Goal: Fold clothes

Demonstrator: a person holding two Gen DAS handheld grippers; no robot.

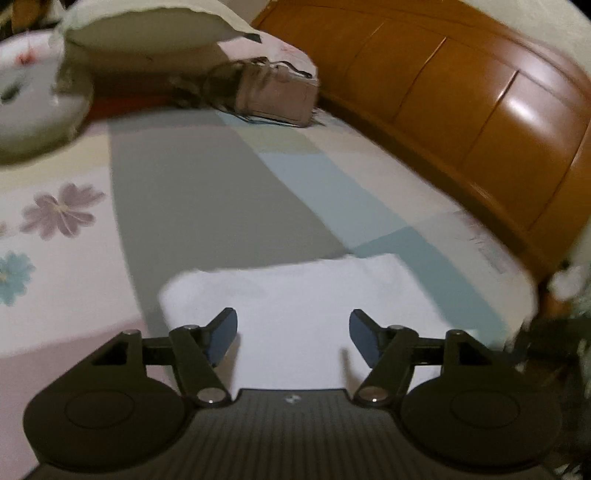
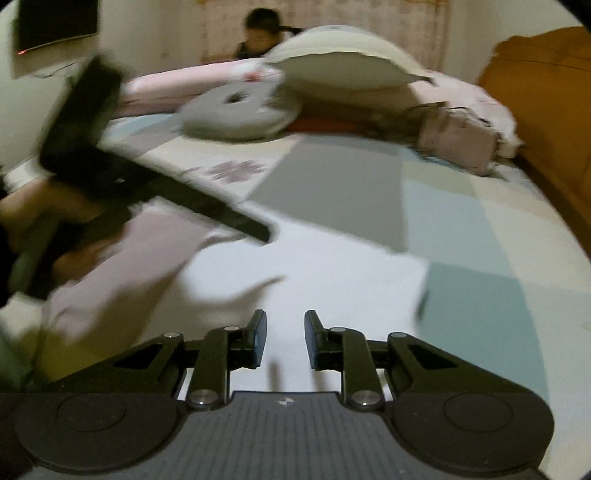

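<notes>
The white cloth (image 1: pixel 295 295) lies flat on the patchwork bed sheet (image 1: pixel 192 192). The left gripper (image 1: pixel 293 334) is wide and empty; the right gripper (image 2: pixel 285 338) is narrow (nothing inside). Grab one edge, then fold slowly.

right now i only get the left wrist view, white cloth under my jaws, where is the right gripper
Observer: The right gripper is over the same white cloth, jaws narrowly apart, nothing between them.
Operator: anyone around that i can't see
Observer: A person sits beyond the far side of the bed.
Operator: anything else out of my view
Observer: A dark screen hangs on the wall at far left.
</notes>
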